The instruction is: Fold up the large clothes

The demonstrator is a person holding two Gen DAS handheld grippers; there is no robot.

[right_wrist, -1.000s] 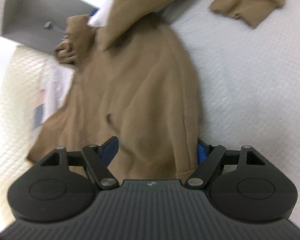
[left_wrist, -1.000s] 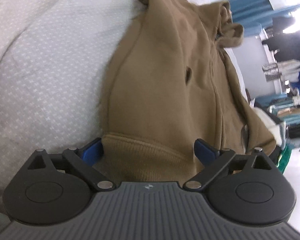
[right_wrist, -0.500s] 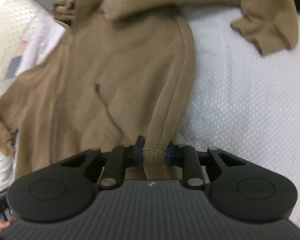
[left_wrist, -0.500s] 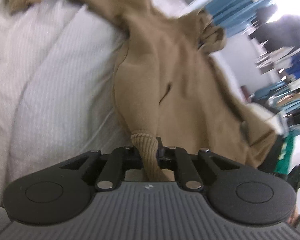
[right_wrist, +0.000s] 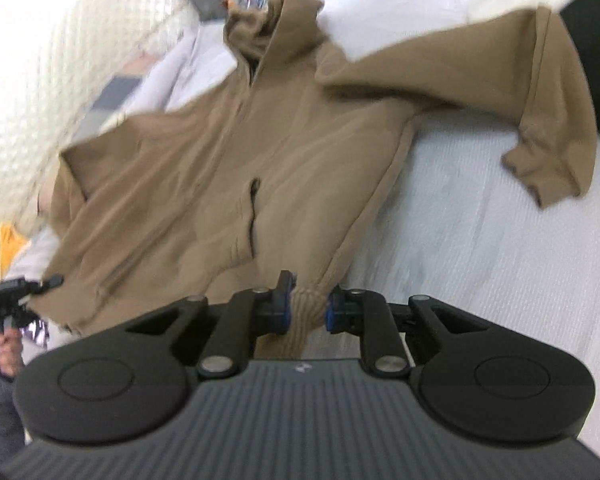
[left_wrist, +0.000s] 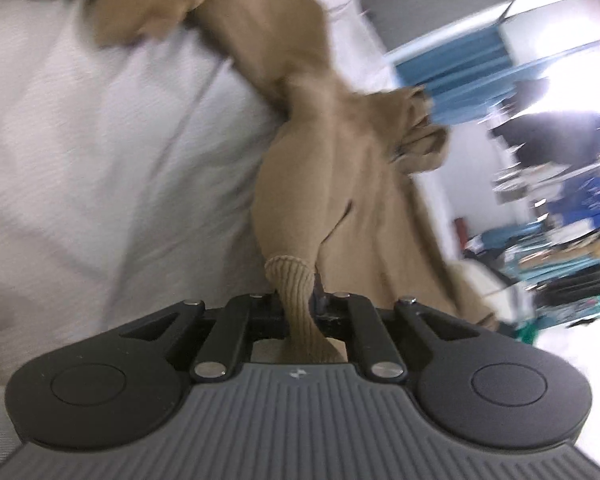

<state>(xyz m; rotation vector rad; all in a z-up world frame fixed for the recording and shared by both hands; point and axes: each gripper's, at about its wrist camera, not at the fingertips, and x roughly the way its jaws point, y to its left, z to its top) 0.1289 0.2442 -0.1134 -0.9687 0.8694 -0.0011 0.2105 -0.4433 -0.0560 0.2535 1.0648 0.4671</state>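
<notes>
1. Brown zip hoodie (right_wrist: 228, 184) spread front-up across a white quilted bed cover (right_wrist: 480, 240), hood (right_wrist: 268, 24) at the far end, ribbed hem toward both cameras. Laid out flat like this because a big garment needs its whole outline open before any fold.

2. Left gripper (left_wrist: 296, 304) clenched on the ribbed hem (left_wrist: 290, 280) at one bottom corner; cloth bunched into a narrow rope between the jaws and running back under the gripper body. Gripped at the rib, probably because the thick knit band gives a firm hold and marks the true corner.

3. Right gripper (right_wrist: 307, 306) likewise closed on the rib (right_wrist: 306, 300) at the other bottom corner, blue pads (right_wrist: 286, 312) pressing from both sides. One corner per hand, apparently to keep the hem taut and square when lifted or dragged.

4. In the left wrist view, fabric rising from the pinch and hanging slack toward the body of the garment, blurred: hem corner seemingly off the bed there, rest resting on the cover.

5. One sleeve (right_wrist: 500, 76) flung out sideways, cuff (right_wrist: 540, 176) lying on the bed, well apart from the body panel; not yet tucked in.

6. Judged stage: early, corners secured, no fold made. Risk: loose sleeve and hood trailing or bunching under the panel when the hem travels.
</notes>
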